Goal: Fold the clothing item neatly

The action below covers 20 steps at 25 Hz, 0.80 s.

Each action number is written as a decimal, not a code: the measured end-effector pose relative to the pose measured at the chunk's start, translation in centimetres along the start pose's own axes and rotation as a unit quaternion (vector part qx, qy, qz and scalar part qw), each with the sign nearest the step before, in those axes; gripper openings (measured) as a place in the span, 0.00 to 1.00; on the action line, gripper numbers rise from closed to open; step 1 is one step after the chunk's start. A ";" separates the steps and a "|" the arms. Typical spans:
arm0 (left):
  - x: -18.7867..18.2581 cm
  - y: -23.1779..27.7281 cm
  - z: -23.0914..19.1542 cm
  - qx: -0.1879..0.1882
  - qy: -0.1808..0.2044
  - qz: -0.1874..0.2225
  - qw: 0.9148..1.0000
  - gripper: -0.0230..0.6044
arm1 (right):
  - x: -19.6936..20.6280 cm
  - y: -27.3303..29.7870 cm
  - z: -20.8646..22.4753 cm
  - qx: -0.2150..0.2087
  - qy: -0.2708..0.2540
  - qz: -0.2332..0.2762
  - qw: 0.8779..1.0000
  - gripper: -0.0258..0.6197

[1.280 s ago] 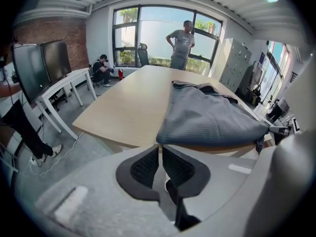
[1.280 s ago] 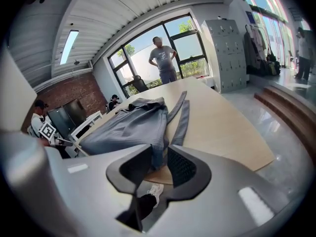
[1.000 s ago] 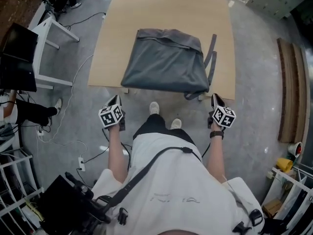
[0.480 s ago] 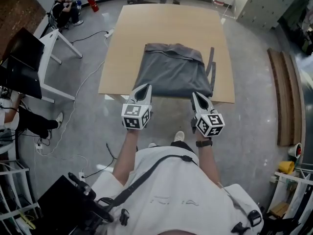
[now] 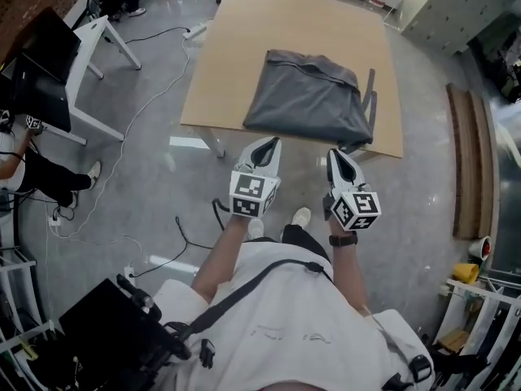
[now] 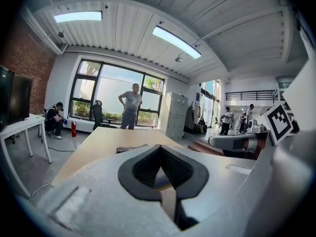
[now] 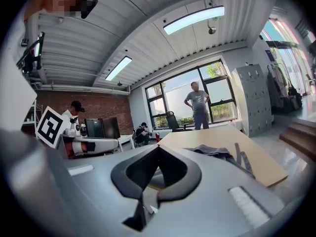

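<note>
A wooden table is seen on a grey floor. The grey garment is laid folded on the table's near right part, its near edge close to the table's edge. Both grippers are held side by side in front of the table, apart from the garment. The left gripper is closed with nothing between its jaws; the right gripper is likewise closed and empty. Straps are seen along the garment's right side
</note>
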<state>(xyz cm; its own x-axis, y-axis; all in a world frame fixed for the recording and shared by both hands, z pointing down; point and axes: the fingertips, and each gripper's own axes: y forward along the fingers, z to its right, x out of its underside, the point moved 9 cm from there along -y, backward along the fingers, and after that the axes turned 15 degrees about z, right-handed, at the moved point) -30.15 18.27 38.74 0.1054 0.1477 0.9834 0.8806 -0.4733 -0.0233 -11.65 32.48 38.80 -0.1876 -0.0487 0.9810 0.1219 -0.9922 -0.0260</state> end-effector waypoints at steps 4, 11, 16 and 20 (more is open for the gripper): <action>-0.5 -0.7 0.1 -0.003 0.006 0.011 1.000 0.04 | -1.4 0.8 -1.3 -0.027 -0.034 0.015 0.999 0.05; -3.3 -0.7 -0.1 -0.026 0.037 0.033 0.998 0.04 | -3.5 2.3 -3.6 -0.068 -0.058 0.036 0.995 0.05; -3.1 0.3 1.6 -0.040 0.045 0.039 0.997 0.04 | -3.6 2.0 -3.1 -0.080 -0.062 0.035 0.994 0.05; -2.6 1.4 3.8 -0.030 0.052 0.033 0.998 0.04 | -3.8 1.7 -1.1 -0.069 -0.054 0.030 0.996 0.05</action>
<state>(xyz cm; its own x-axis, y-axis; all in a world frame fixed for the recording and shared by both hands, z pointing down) -27.42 20.47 35.45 0.1115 0.0249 0.9935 0.8434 -0.5311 -0.0814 -11.77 30.81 34.84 -0.0771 -0.1036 0.9916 -0.0059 -0.9945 -0.1043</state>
